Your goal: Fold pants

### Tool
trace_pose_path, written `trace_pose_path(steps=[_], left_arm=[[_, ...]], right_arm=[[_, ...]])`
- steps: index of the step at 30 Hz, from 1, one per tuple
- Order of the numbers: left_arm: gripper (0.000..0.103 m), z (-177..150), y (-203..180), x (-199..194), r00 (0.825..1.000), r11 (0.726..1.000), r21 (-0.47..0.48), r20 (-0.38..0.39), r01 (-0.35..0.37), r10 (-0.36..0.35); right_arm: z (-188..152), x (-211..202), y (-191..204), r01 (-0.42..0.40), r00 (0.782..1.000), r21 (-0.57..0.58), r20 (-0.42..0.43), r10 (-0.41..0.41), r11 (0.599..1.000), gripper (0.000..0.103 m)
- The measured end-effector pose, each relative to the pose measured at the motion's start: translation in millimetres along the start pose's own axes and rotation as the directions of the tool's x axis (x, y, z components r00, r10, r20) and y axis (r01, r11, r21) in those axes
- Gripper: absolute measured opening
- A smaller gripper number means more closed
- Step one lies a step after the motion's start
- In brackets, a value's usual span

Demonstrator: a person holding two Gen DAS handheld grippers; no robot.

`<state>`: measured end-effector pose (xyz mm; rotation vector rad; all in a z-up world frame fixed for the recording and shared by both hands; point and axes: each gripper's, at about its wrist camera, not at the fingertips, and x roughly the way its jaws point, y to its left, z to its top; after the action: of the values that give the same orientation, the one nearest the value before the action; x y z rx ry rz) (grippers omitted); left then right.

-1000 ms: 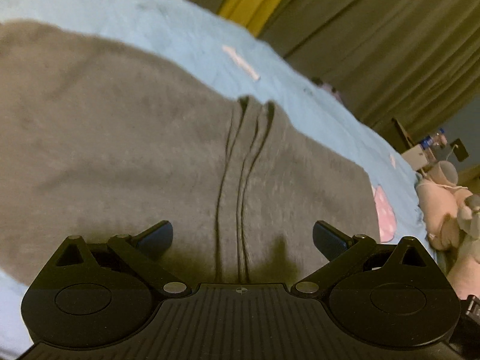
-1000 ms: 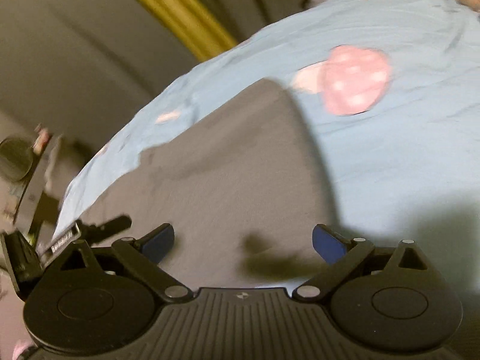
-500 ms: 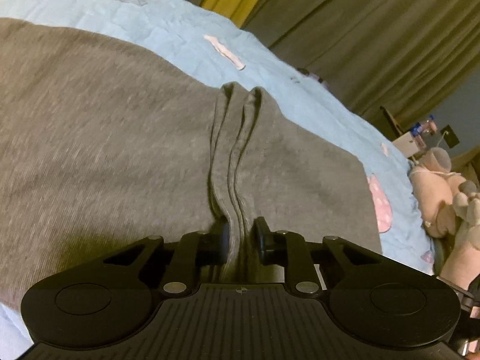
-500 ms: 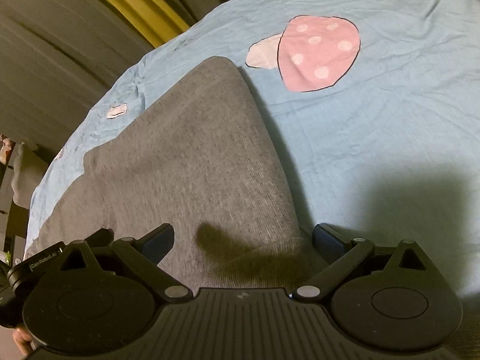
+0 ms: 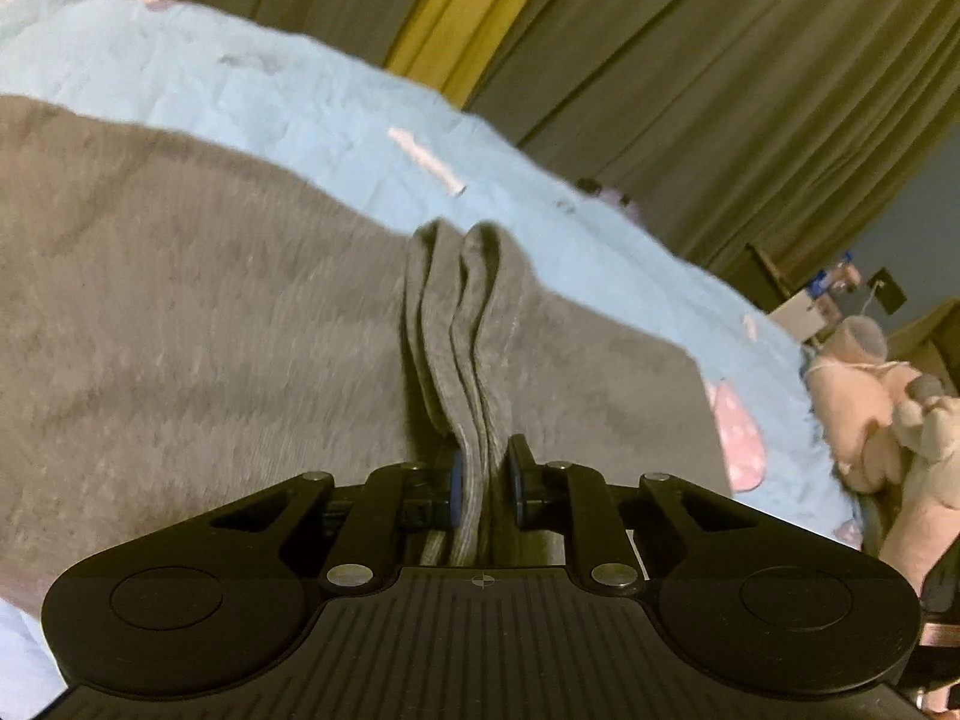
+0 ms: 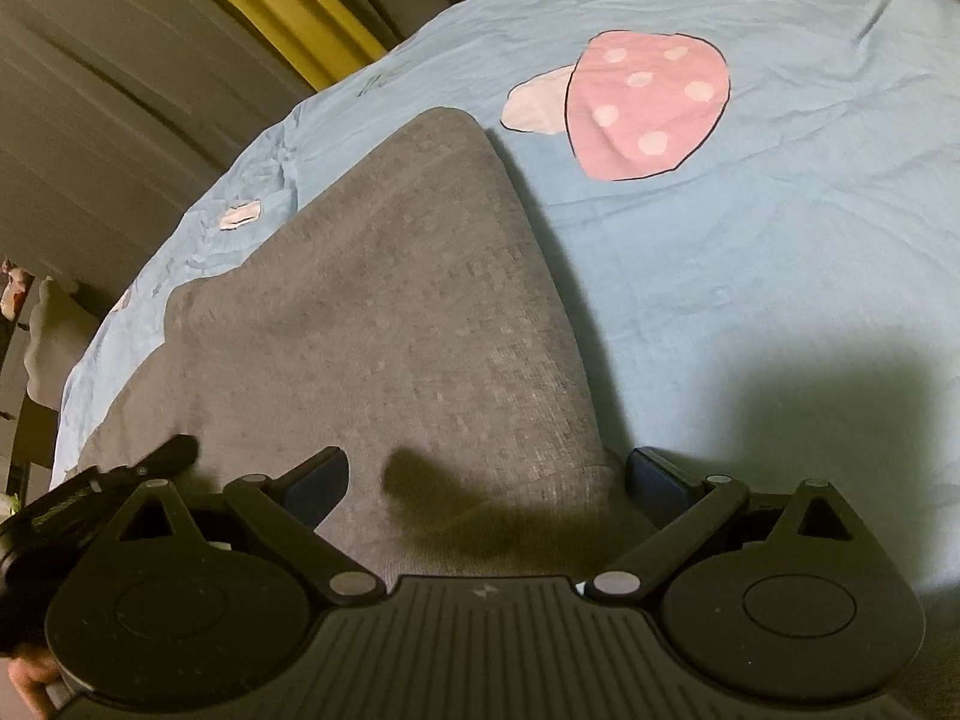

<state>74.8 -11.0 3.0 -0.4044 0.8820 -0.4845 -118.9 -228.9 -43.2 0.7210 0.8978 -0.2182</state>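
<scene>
Grey pants (image 5: 198, 312) lie spread on a light blue bed sheet (image 5: 288, 96). My left gripper (image 5: 485, 474) is shut on a pinched ridge of the pants' fabric (image 5: 462, 324), which stands up in folds running away from the jaws. In the right wrist view the pants (image 6: 384, 312) end in a rounded corner near a pink mushroom print (image 6: 642, 102). My right gripper (image 6: 486, 474) is open, its fingers straddling the near edge of the pants, low over the cloth.
The sheet (image 6: 750, 252) stretches right of the pants. Olive curtains (image 5: 690, 78) with a yellow strip hang behind the bed. Plush toys (image 5: 870, 402) sit at the bed's right side. The other gripper's tip (image 6: 150, 462) shows at left.
My left gripper closed on the fabric ridge and has lifted it slightly, raising the folds. My right gripper came down closer to the pants' edge and stays open.
</scene>
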Motion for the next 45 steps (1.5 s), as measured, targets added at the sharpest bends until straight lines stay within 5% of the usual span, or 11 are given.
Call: trace_pose_path(steps=[17, 45], left_arm=[[0.017, 15, 49, -21, 0.993, 0.988, -0.109, 0.038, -0.107, 0.111], [0.017, 12, 49, -27, 0.986, 0.983, -0.107, 0.047, -0.152, 0.158]], right_arm=[[-4, 8, 7, 0.047, 0.999, -0.059, -0.001, -0.047, 0.997, 0.099], [-3, 7, 7, 0.042, 0.999, -0.062, 0.006, -0.041, 0.997, 0.099]])
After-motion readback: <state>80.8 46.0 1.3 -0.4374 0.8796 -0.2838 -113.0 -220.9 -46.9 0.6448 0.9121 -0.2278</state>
